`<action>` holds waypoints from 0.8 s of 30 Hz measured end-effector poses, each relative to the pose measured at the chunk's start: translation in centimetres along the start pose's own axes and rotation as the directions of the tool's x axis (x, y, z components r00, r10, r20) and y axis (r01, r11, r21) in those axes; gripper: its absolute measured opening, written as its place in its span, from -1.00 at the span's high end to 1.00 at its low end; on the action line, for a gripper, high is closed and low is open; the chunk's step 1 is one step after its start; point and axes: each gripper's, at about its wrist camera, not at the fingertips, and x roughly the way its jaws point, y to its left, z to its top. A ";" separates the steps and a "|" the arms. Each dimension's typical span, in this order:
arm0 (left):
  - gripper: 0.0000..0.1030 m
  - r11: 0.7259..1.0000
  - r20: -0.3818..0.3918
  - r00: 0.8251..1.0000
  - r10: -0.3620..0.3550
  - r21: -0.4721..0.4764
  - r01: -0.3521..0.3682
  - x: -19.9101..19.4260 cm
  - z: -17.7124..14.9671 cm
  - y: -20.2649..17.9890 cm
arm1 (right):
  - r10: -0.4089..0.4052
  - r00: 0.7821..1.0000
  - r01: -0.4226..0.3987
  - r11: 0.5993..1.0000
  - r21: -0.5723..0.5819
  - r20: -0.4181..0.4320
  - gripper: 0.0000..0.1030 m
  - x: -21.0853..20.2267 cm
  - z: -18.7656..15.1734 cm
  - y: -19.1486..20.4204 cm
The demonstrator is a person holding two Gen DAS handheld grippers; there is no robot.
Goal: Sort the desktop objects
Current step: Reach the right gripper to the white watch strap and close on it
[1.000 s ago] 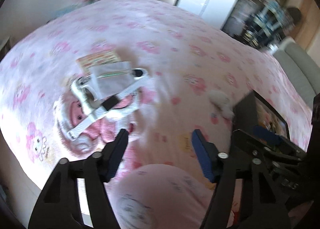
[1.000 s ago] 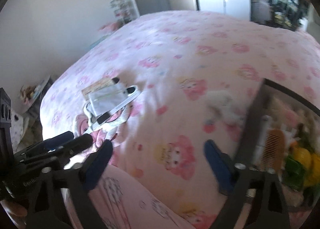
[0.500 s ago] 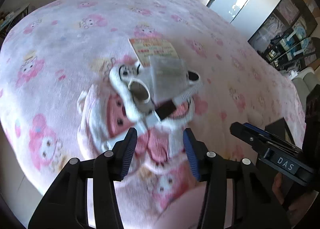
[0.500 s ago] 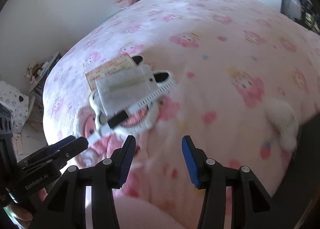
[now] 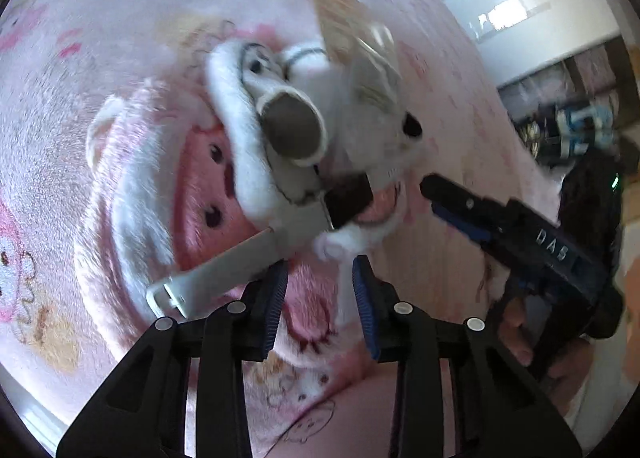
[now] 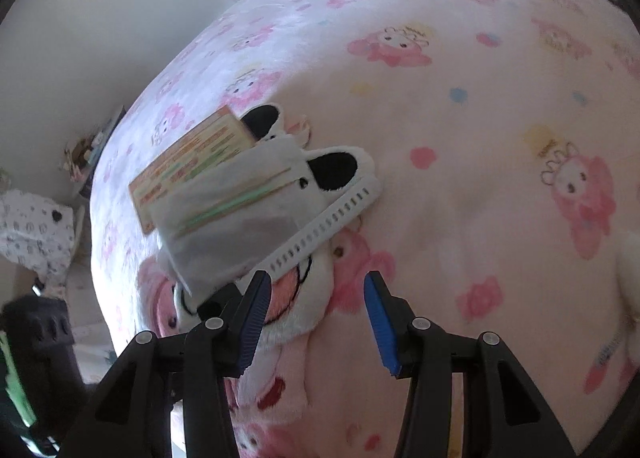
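Note:
A pile lies on the pink cartoon blanket (image 6: 480, 98): a white watch strap (image 5: 224, 270) with a black watch body (image 5: 348, 198), a white plush with black ears (image 6: 332, 166), an orange printed card (image 6: 188, 154), a translucent packet (image 6: 232, 218) and a pink-and-white plush (image 5: 192, 178) underneath. My left gripper (image 5: 320, 290) hovers just below the strap. Its jaws are closing with plush fabric between them, and the pads do not press on it. My right gripper (image 6: 316, 282) straddles the pink plush's edge under the holed strap (image 6: 328, 218), with its pads apart.
The right gripper's body (image 5: 520, 230), held by a hand (image 5: 520, 338), reaches in from the right of the pile. A white fluffy item (image 6: 628, 270) lies at the far right. The blanket's edge drops off at the left, by a wall (image 6: 80, 38). Shelves (image 5: 568, 126) stand behind.
Both grippers have come down and in close to the pile, which now fills the views. Both sets of jaws have narrowed. The left gripper has rolled.

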 end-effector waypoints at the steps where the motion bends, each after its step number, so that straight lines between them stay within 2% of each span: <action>1: 0.34 1.000 0.019 1.000 -0.014 -0.023 0.014 -0.2 0.2 0.3 | 0.016 1.000 -0.016 1.000 0.011 -0.001 0.14 0.2 0.2 -0.2; 5: 0.31 0.996 0.092 0.996 0.004 -0.084 0.004 -0.9 0.1 1.0 | 0.027 1.000 -0.027 0.999 0.035 0.003 0.03 0.9 0.8 -0.5; 9: 0.31 0.986 0.123 0.992 -0.038 -0.159 0.057 -1.2 0.2 2.5 | 0.082 0.996 -0.078 0.994 0.079 -0.043 -0.04 3.0 1.0 -1.1; 13: 0.31 0.982 0.233 0.973 0.006 -0.184 0.038 -3.2 -0.2 3.1 | 0.131 0.991 -0.125 0.983 0.132 -0.035 -0.04 4.1 0.9 -2.1; 15: 0.31 0.983 0.255 0.967 0.014 -0.179 0.033 -3.5 0.0 3.4 | 0.149 0.989 -0.146 0.980 0.137 -0.010 0.31 3.7 0.8 -2.1; 16: 0.31 0.983 0.246 0.969 0.003 -0.178 0.042 -3.2 0.2 3.5 | 0.150 0.989 -0.148 0.980 0.131 -0.004 0.63 3.5 0.8 -2.0; 20: 0.35 0.971 0.234 0.971 -0.049 -0.218 0.102 -2.4 0.7 4.7 | 0.157 0.987 -0.159 0.981 0.114 0.025 0.82 2.3 0.6 -1.3; 21: 0.46 0.973 0.238 0.971 -0.033 -0.212 0.086 -1.9 0.8 4.1 | 0.151 0.988 -0.154 0.983 0.102 0.037 0.84 1.7 0.5 -1.0; 22: 0.78 0.978 0.242 0.970 -0.013 -0.199 0.063 -1.9 0.9 3.8 | 0.145 0.988 -0.149 0.985 0.090 0.048 0.90 1.1 0.4 -0.7; 24: 0.86 0.988 0.246 0.969 0.010 -0.153 0.029 -2.1 1.1 2.6 | 0.154 0.986 -0.159 0.984 0.075 0.067 0.94 -0.3 -0.1 -0.5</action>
